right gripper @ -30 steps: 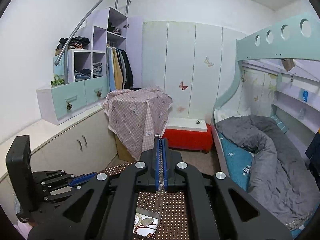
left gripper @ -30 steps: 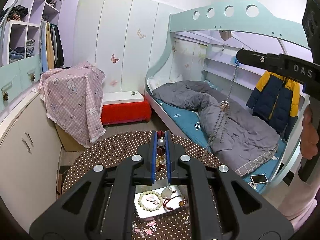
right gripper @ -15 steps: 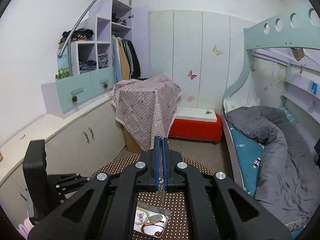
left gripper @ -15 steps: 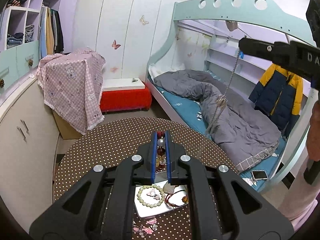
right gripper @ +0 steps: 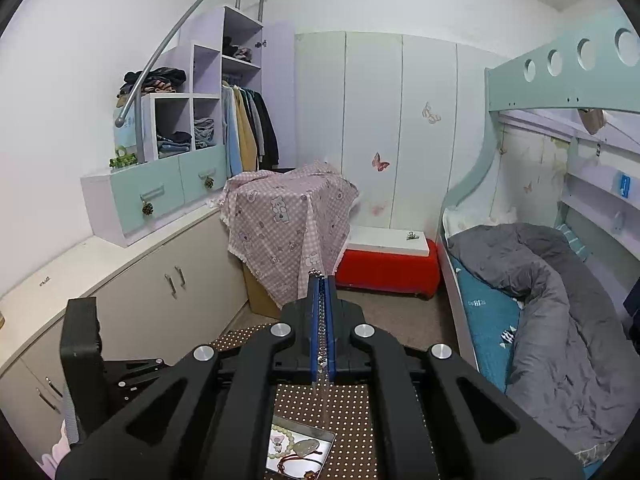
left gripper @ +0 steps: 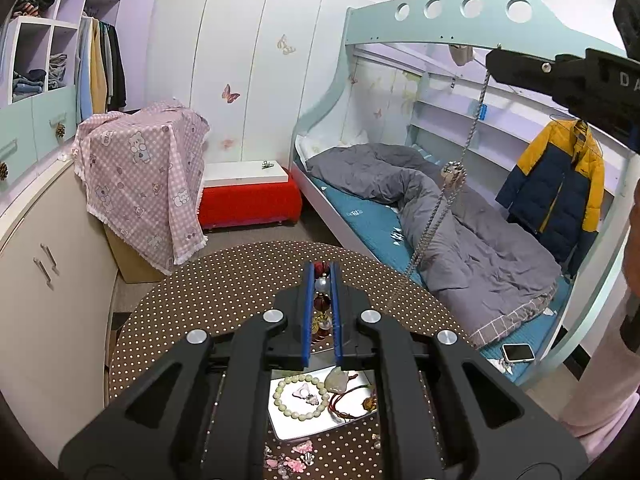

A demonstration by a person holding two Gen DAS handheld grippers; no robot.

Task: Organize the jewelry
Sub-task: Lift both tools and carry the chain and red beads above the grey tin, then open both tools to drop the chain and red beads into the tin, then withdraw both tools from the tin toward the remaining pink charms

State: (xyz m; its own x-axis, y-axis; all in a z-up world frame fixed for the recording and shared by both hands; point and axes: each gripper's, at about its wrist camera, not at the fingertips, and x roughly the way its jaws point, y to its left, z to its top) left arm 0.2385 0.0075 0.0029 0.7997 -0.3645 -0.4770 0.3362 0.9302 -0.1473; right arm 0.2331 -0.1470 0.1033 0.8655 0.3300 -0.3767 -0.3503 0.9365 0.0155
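**Polka-dot table, jewelry half sorted**

Tray on dotted table already holds pale bead bracelet, jade pendant, red cord. Left gripper pinches a red-and-clear bead string; right gripper pinches silver chain, dangling above table. Both pending; pink bits loose beside tray.

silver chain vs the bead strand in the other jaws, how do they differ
The silver chain is thin, plain metal links; the bead strand is chunky, with red, pale and amber beads. The chain hangs long and free from the right gripper, high above the table; of the strand, only a short stretch shows between the jaws of the left gripper. Both are clamped in shut jaws over the tray.
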